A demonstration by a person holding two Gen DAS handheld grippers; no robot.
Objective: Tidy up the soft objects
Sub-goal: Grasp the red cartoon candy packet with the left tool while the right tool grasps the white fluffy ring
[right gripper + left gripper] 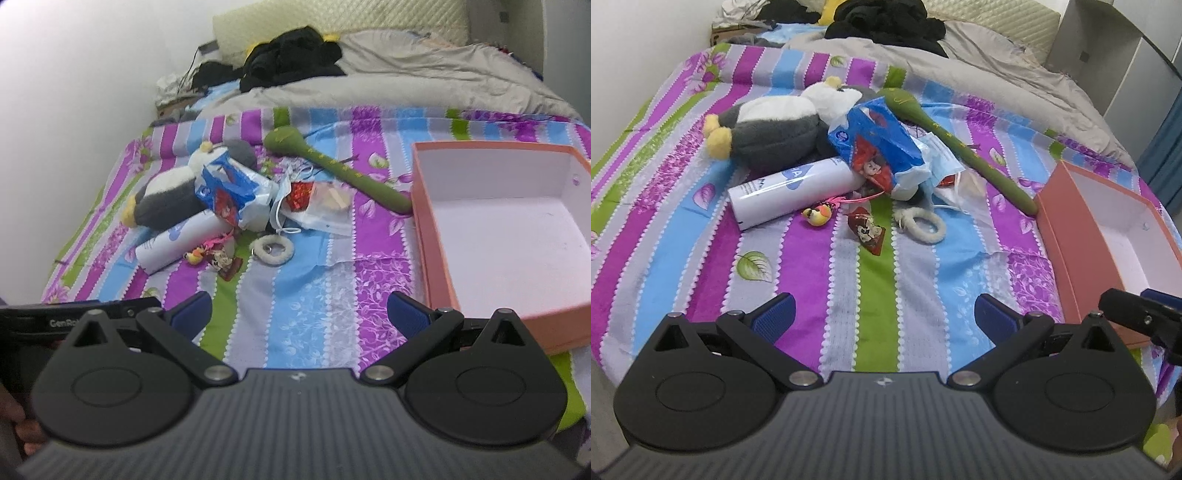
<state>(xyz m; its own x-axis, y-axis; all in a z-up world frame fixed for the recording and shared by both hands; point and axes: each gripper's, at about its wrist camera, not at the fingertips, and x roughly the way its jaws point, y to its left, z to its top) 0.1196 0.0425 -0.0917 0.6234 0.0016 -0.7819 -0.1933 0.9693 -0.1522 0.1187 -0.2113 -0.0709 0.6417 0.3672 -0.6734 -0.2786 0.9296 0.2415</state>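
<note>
left gripper (884, 314) wide, empty | right gripper (299, 314) wide, empty, box (436, 236) just right of it | soft pile ahead of both, penguin (768, 129) far-left, ring (925, 223) nearest | advice was: take the free ring first, pinch across its band.

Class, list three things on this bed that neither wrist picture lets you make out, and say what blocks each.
1. Penguin plush face: both views, covered by the blue packet.
2. White tube label: left view, too blurred and partly hidden under the packet.
3. Pink box far right side: cut off by the edge in both views.
</note>
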